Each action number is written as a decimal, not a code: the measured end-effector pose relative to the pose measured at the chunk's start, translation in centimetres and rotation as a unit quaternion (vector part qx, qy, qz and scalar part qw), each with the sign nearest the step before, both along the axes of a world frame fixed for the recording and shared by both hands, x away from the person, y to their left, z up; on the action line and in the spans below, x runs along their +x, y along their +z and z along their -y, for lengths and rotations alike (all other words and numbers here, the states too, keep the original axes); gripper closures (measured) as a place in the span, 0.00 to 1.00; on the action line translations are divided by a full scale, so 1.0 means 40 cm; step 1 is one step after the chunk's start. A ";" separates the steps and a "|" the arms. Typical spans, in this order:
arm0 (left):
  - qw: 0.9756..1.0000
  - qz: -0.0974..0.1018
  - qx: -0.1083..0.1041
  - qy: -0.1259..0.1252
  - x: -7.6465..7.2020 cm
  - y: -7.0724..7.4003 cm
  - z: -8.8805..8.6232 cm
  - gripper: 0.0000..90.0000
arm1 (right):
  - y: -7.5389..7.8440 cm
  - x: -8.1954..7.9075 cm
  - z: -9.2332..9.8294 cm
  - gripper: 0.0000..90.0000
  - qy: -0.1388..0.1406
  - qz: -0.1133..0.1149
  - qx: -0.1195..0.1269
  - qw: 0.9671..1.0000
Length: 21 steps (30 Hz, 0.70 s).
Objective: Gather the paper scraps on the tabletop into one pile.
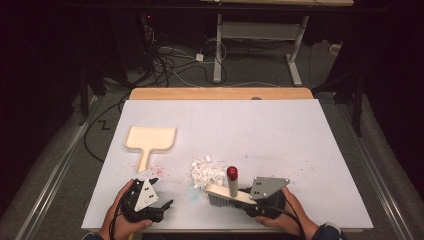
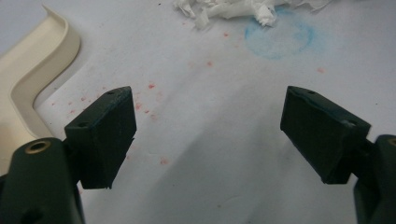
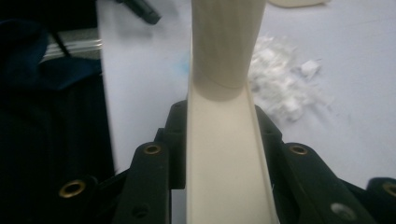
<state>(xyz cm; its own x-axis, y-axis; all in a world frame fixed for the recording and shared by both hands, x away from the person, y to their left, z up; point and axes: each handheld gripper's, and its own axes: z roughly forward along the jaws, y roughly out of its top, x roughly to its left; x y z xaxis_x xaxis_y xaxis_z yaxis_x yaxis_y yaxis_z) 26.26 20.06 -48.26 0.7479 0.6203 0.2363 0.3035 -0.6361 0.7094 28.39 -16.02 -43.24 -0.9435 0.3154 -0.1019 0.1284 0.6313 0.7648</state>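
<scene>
Both grippers sit at my edge: the right gripper [image 1: 250, 199] is clamped on the brush [image 1: 226, 192] beside the paper scraps [image 1: 206, 172], the left gripper [image 1: 159, 196] gapes empty, so I'd fetch the dustpan [image 1: 149, 140] upper-left before sweeping.

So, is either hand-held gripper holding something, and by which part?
The right hand-held gripper holds the brush by its cream body. The left hand-held gripper is open and holds nothing.
</scene>
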 end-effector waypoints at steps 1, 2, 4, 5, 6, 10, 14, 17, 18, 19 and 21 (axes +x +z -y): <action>1.000 0.000 0.000 0.000 0.000 0.000 0.001 0.19 | -0.002 0.011 -0.009 0.76 0.003 0.002 0.000 1.000; 1.000 0.000 0.000 -0.001 0.000 0.000 0.001 0.19 | -0.003 0.020 -0.019 0.76 0.004 0.005 0.001 1.000; 1.000 -0.001 0.000 -0.001 0.000 0.000 0.002 0.19 | -0.005 0.036 -0.040 0.76 0.007 0.008 -0.002 1.000; 1.000 -0.001 0.000 -0.002 0.000 -0.001 0.002 0.19 | -0.005 0.042 -0.048 0.76 0.008 0.012 -0.004 1.000; 1.000 -0.002 0.000 -0.001 0.000 -0.002 0.002 0.19 | -0.003 0.047 -0.055 0.76 0.008 0.015 -0.003 1.000; 1.000 -0.003 0.003 -0.002 -0.001 -0.003 0.001 0.19 | 0.013 0.059 -0.054 0.76 -0.005 0.027 0.007 1.000; 1.000 -0.002 0.002 -0.003 -0.003 -0.003 0.002 0.19 | 0.039 0.063 -0.035 0.76 -0.008 0.020 0.035 0.999; 1.000 -0.002 0.002 -0.002 -0.002 -0.002 0.002 0.19 | 0.061 0.062 -0.021 0.76 -0.014 0.025 0.046 0.999; 1.000 -0.002 0.001 -0.002 -0.002 -0.002 0.003 0.19 | 0.069 0.063 -0.015 0.76 -0.021 0.029 0.051 0.998; 1.000 -0.002 0.001 -0.002 -0.002 -0.002 0.003 0.19 | 0.078 0.064 -0.009 0.76 -0.033 0.032 0.058 0.997; 1.000 -0.002 0.001 -0.001 -0.001 -0.002 0.003 0.19 | 0.092 0.071 0.004 0.76 -0.061 0.038 0.071 0.995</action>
